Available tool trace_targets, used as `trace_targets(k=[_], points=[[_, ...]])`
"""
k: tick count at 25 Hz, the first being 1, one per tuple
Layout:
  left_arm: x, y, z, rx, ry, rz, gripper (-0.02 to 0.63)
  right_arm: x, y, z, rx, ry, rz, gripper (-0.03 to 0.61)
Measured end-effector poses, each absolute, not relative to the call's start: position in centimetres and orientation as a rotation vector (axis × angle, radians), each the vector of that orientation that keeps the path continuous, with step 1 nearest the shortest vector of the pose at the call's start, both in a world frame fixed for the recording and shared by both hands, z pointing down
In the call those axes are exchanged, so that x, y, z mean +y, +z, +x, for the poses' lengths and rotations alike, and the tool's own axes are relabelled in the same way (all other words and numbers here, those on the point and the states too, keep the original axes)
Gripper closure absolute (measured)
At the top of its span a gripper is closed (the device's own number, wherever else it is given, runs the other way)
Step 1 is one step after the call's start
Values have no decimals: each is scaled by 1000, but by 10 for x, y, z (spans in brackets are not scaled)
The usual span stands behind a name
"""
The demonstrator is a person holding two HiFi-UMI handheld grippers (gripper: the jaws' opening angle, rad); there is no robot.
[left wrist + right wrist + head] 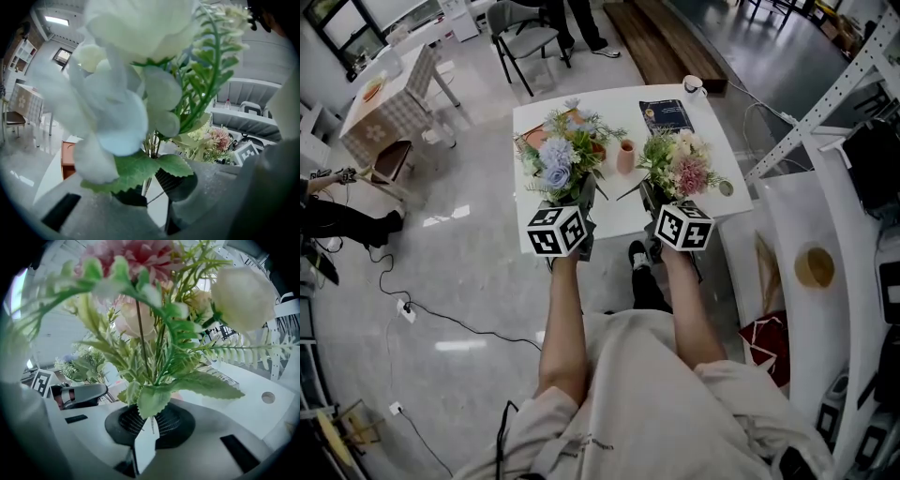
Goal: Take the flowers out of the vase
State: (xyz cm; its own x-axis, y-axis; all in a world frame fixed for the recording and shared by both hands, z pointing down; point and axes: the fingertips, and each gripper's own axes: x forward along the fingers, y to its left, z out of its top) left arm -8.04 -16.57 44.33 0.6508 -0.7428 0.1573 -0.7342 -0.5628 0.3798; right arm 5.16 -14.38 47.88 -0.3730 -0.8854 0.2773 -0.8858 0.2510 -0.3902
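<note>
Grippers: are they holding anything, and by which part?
Left gripper grips the blue bouquet by its stems; right gripper grips the pink bouquet by its stems.

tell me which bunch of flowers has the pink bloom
The pink bouquet in the right gripper, with cream buds too; the blue bouquet in the left gripper is pale blue and white.

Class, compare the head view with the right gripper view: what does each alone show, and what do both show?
Head view only: the person's forearms and the marker cube on the right gripper. Right gripper view only: its black pads pinching the stems. Both: the pink bouquet, the left gripper with its blue bouquet, and the white table.
</note>
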Motion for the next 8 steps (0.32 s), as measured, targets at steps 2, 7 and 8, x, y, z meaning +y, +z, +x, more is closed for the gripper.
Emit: trace_targets(k=[2,7,8], points=[[-168,441,-83,-1169,-39,2454,568,-146,476,49,-2486,760,1743,546],[-171,428,-88,-1178,-81,2453,569,-147,460,52,-2497,711,1747,546],[-172,425,-87,-1176,-91,2457,568,-148,455,54,-2501,698,1753,546]])
